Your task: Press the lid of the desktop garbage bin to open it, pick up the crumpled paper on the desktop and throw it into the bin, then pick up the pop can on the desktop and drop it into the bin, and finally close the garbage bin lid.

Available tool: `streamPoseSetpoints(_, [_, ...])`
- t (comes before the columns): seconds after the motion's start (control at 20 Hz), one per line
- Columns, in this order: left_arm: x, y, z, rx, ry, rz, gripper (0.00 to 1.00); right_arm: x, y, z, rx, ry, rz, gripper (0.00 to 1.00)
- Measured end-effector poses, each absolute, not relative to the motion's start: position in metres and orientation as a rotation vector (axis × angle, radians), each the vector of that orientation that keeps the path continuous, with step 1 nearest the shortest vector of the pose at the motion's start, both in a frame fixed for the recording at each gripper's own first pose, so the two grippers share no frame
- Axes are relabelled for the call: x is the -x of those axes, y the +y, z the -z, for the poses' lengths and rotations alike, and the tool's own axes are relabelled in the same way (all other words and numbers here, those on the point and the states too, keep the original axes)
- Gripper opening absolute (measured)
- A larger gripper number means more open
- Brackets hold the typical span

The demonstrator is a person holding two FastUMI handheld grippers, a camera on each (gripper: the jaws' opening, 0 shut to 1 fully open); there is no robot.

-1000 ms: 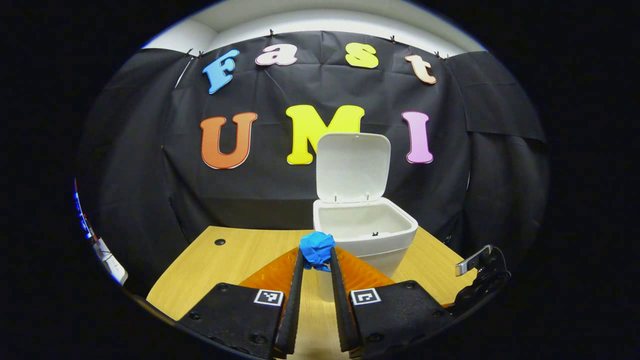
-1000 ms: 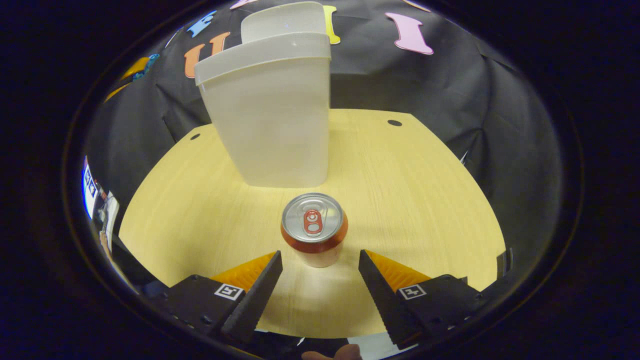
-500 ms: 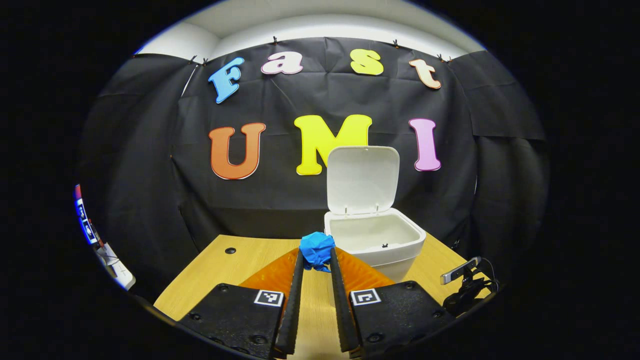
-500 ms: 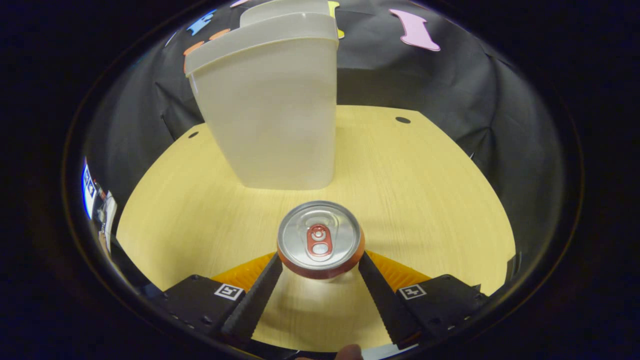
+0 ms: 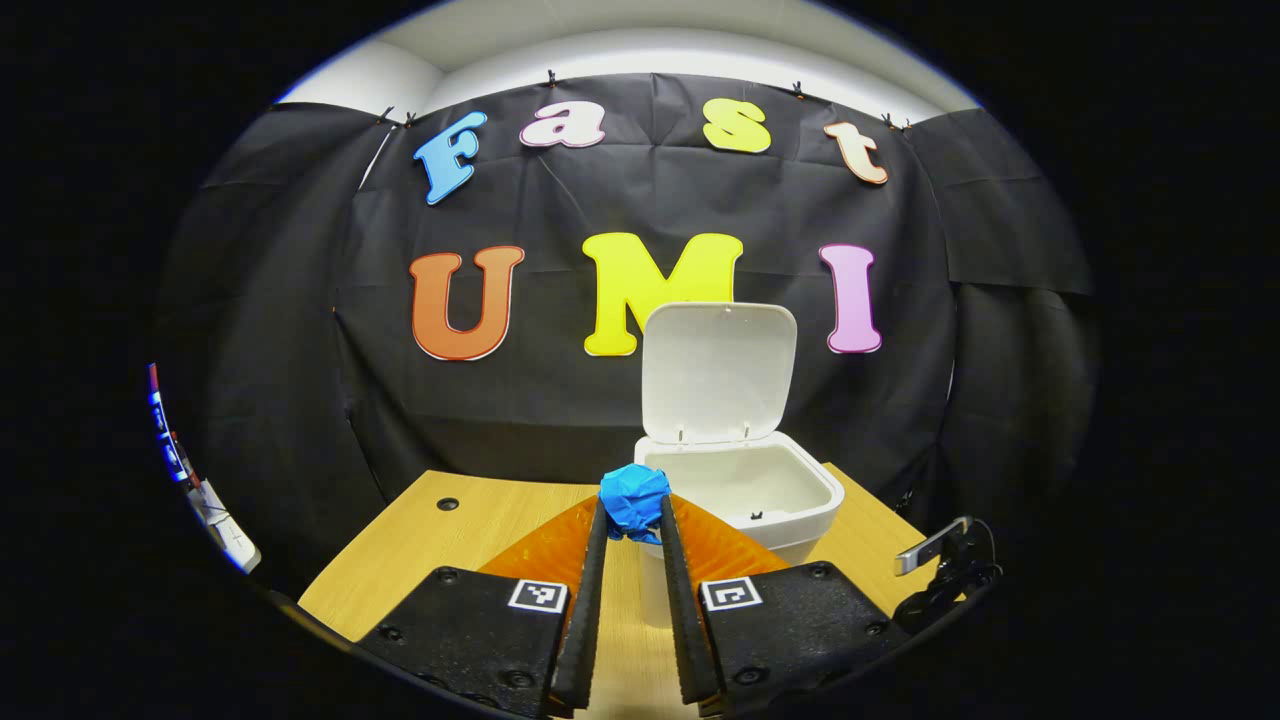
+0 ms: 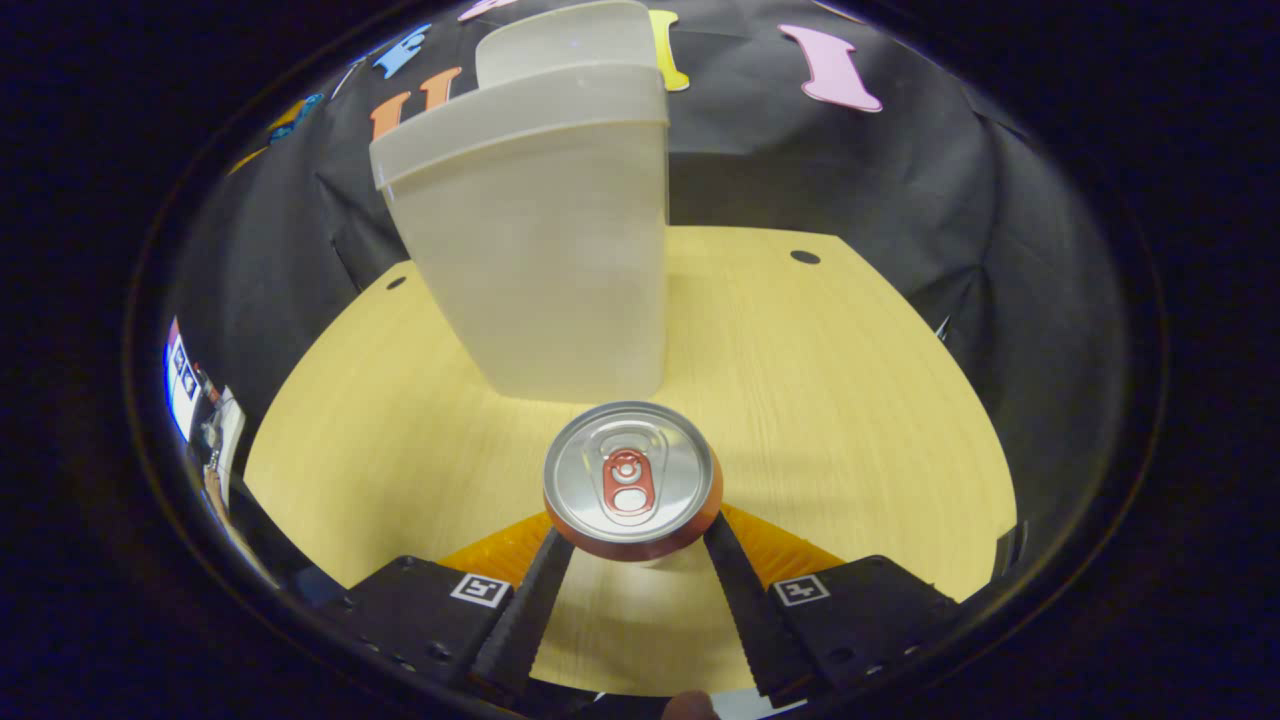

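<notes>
Closing in over the last second, my right gripper (image 6: 632, 545) now has its jaws against both sides of the pop can (image 6: 631, 480), which stands upright on the desktop (image 6: 850, 400) just before the garbage bin (image 6: 540, 260). My left gripper (image 5: 632, 530) stays clamped on the blue crumpled paper (image 5: 634, 500), held above the table short of the bin's near rim (image 5: 740, 520), lid (image 5: 717, 370) raised. Paper-dropping is the step in hand; next I must carry it over the opening and release. Another gripper (image 5: 945, 565) sits low at right, clear of that path.
</notes>
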State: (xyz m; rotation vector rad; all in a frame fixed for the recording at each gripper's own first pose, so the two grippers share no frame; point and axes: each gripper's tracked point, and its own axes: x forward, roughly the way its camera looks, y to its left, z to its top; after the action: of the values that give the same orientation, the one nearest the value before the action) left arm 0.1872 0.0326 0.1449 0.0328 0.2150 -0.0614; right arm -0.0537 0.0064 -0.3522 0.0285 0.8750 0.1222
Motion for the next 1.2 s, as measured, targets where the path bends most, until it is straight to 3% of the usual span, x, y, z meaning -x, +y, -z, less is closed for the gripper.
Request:
streamPoseSetpoints(0.3, [-0.239,0.004,-0.171,-0.023,0.144,0.098,0.35,0.038,-0.018,0.288,-0.055,0.769,-0.091,0.8])
streamPoseSetpoints(0.35, [-0.246,-0.001,-0.172,-0.014,0.139,0.104,0.39,0.037,-0.024,0.278,-0.065,0.759,-0.078,0.8])
streamPoseSetpoints(0.4, [-0.253,-0.006,-0.172,-0.006,0.14,0.109,0.34,0.034,-0.031,0.271,-0.074,0.747,-0.064,0.8])
streamPoseSetpoints(0.75, [-0.281,-0.029,-0.135,0.033,0.232,0.133,0.37,0.039,-0.072,0.244,-0.082,0.71,0.013,0.8])
streamPoseSetpoints(0.85, [-0.282,-0.032,-0.127,0.023,0.257,0.135,0.53,0.041,-0.078,0.245,-0.087,0.716,0.024,0.8])
streamPoseSetpoints(0.9, [-0.281,-0.034,-0.126,0.02,0.263,0.138,0.48,0.041,-0.079,0.245,-0.082,0.717,0.027,0.8])
streamPoseSetpoints(0.95, [-0.28,-0.033,-0.126,0.016,0.261,0.133,0.59,0.041,-0.08,0.244,-0.077,0.716,0.027,0.8])
streamPoseSetpoints(1.0, [-0.279,-0.032,-0.128,0.012,0.255,0.125,0.87,0.04,-0.08,0.242,-0.071,0.711,0.024,0.8])
streamPoseSetpoints(1.05, [-0.279,-0.033,-0.127,0.01,0.25,0.128,0.99,0.039,-0.079,0.24,-0.063,0.706,0.021,0.8])
streamPoseSetpoints(1.2, [-0.269,-0.026,-0.132,0.008,0.246,0.121,1.0,0.036,-0.07,0.23,-0.062,0.685,-0.008,0.8])
